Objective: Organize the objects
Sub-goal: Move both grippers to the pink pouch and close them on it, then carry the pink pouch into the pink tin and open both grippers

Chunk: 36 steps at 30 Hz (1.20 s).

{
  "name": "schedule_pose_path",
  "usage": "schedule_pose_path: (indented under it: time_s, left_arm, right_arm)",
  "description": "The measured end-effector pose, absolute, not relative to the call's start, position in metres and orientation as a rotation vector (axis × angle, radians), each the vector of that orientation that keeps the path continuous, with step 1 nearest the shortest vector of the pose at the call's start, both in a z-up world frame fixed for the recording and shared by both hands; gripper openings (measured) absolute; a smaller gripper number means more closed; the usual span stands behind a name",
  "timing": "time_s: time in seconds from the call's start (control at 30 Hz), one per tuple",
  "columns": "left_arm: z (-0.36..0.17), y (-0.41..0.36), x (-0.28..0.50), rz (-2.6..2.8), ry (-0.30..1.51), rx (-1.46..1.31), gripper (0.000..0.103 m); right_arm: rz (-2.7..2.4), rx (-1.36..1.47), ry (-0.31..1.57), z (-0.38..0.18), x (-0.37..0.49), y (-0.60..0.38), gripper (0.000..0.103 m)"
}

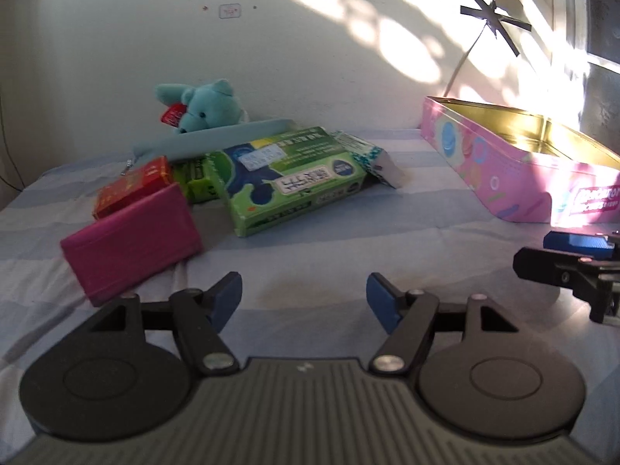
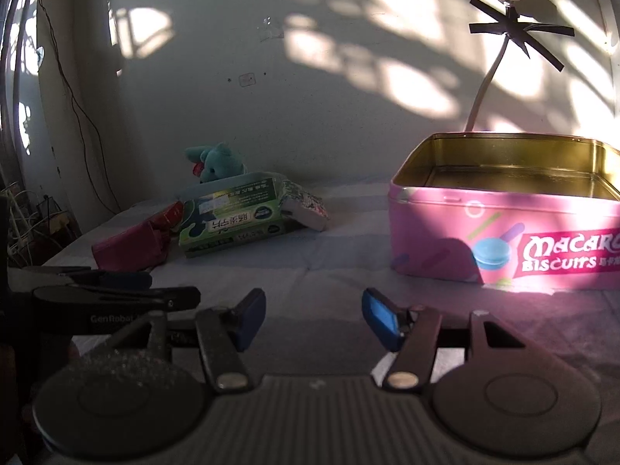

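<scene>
Both my tongs are apart and hold nothing. Left tongs (image 1: 304, 296) hover low over the striped blue sheet (image 1: 310, 255); right tongs (image 2: 314, 316) do the same, facing the tin.

Task items sit in a pile on the sheet, left of centre:
- magenta box (image 1: 131, 242) nearest my left tongs, tilted, one end resting against the red box (image 1: 133, 190) behind it
- small green box (image 1: 197, 178) wedged between the red box and the big green box
- big green box (image 1: 294, 178) lying flat-ish, printed face up, beside the magenta one
- white patterned box (image 1: 372, 164) touching the far right end of the big green box, tipped over
- teal plush bear (image 1: 205, 104) at the back against the wall, with a red tag at its face; a light blue strip (image 1: 232, 135) lies in front of it, across the top of the pile

Pink biscuit tin (image 2: 500, 228) stands open on the right side of the sheet, well apart from the pile. Gold interior (image 2: 511, 178) is sunlit; I see nothing inside it from the right wrist view.

In the left wrist view, my right tongs show at the right edge, just in front of the tin. In the right wrist view, my left tongs (image 2: 112, 286) show at the left edge, near the magenta box.

White cable (image 2: 484, 89) runs up the wall behind the tin, held by black tape (image 2: 519, 31).
</scene>
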State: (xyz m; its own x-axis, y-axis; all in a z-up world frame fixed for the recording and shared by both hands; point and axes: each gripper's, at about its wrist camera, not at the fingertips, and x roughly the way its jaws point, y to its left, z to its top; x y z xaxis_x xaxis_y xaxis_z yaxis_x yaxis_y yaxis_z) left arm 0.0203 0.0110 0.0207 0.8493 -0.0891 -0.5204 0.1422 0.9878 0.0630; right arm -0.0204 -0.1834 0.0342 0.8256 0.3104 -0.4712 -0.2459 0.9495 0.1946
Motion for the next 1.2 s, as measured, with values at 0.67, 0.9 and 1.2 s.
schedule_pose_path:
  time_s: [0.67,0.9,1.2]
  left_arm:
    - [0.046,0.167,0.042,-0.058,0.518,-0.294,0.071]
    - [0.042,0.163,0.044,-0.113,0.542,-0.298,0.057]
    - [0.045,0.093,0.003,-0.316,0.544,-0.214,0.057]
  right_arm:
    - [0.838,-0.159,0.582,0.042,0.1,0.012,0.056]
    - [0.863,-0.132,0.579,0.04,0.085,0.002,0.03]
    - [0.729,-0.142,0.513,0.049,0.011,-0.077,0.027]
